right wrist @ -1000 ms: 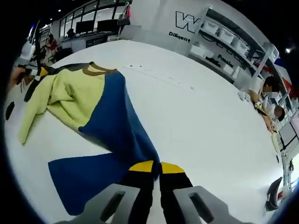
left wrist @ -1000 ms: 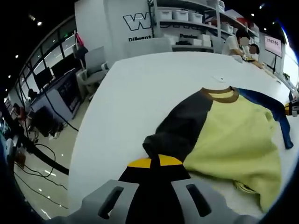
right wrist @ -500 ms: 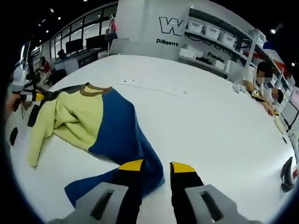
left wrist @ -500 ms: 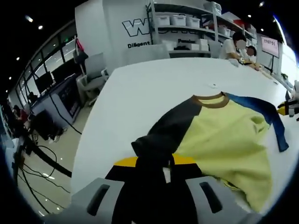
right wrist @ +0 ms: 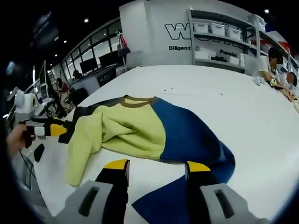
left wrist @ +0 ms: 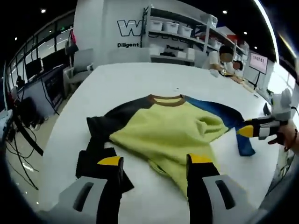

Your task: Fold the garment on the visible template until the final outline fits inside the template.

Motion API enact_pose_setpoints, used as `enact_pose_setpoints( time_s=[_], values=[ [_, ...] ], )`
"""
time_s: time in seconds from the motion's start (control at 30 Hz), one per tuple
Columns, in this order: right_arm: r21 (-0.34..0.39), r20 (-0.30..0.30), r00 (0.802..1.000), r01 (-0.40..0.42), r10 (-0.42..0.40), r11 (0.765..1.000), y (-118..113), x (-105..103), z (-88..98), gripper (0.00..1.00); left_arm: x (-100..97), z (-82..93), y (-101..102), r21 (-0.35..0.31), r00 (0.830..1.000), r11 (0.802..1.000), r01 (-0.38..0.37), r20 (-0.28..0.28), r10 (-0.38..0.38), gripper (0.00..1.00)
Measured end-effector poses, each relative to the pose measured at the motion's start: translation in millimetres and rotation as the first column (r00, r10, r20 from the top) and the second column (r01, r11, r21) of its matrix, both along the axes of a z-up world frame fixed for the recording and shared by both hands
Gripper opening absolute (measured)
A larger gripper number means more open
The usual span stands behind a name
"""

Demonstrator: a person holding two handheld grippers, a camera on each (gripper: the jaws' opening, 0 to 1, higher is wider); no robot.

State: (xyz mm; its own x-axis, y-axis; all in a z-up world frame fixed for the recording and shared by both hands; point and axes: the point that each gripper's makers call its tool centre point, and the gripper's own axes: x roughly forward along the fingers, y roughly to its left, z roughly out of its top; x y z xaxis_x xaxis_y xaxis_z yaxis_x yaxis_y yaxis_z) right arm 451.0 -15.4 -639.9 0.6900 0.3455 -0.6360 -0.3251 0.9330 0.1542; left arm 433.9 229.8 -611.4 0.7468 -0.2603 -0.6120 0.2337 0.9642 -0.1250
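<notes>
Left gripper view looks across a white table (left wrist: 140, 84) at the garment (left wrist: 168, 130), a sweatshirt with a yellow-green body, a brown collar (left wrist: 166, 99) at its far edge, a black sleeve (left wrist: 100, 128) trailing to the near left and a blue sleeve (left wrist: 224, 114) running off to the right. The yellow body is rumpled, with a bunched fold near its right side. The left gripper (left wrist: 154, 163) hangs just above the near edge of the cloth, its yellow-tipped jaws spread wide with nothing between them. At the right edge of this view the other gripper comes in, held by a hand (left wrist: 287, 137), its tip by the end of the blue sleeve.

The right gripper view shows the same garment (right wrist: 140, 130) from the opposite side: here the blue sleeve (right wrist: 191, 140) spreads broad and near, partly under the right gripper (right wrist: 156, 167), whose jaws also stand apart and empty. Shelves with white bins (right wrist: 219, 35) line the far wall, and seated people (right wrist: 275, 60) are at the far right.
</notes>
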Motion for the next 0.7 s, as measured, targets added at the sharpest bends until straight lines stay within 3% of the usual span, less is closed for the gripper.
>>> enact_pose_setpoints(
  time_s=[0.13, 0.37, 0.47, 0.53, 0.7],
  values=[
    [0.035, -0.028, 1.0, 0.008, -0.007, 0.999, 15.4, -1.0, -5.6, 0.48, -17.8, -9.4, -14.1, 0.02, 0.999, 0.999, 0.039, -0.033, -0.038, 0.54],
    [0.058, -0.058, 0.998, 0.024, -0.021, 0.998, 30.7, -3.0, -14.6, 0.47, -38.8, -20.7, -34.6, -0.016, 0.996, 0.999, 0.05, -0.079, -0.051, 0.49],
    [0.068, -0.074, 0.997, 0.019, -0.014, 0.998, 39.1, -4.2, -18.1, 0.46, -46.5, -26.7, -41.2, -0.03, 0.994, 0.999, 0.04, -0.103, -0.043, 0.43],
    [0.074, -0.075, 0.997, 0.018, -0.012, 0.997, 44.0, -3.5, -18.3, 0.46, -50.3, -30.9, -44.5, -0.039, 0.992, 0.999, 0.034, -0.117, -0.038, 0.33],
    [0.085, -0.073, 0.997, 0.007, -0.001, 0.996, 53.7, -1.7, -16.8, 0.45, -59.8, -44.7, -54.0, -0.078, 0.982, 0.997, 0.019, -0.185, -0.034, 0.31]
  ],
)
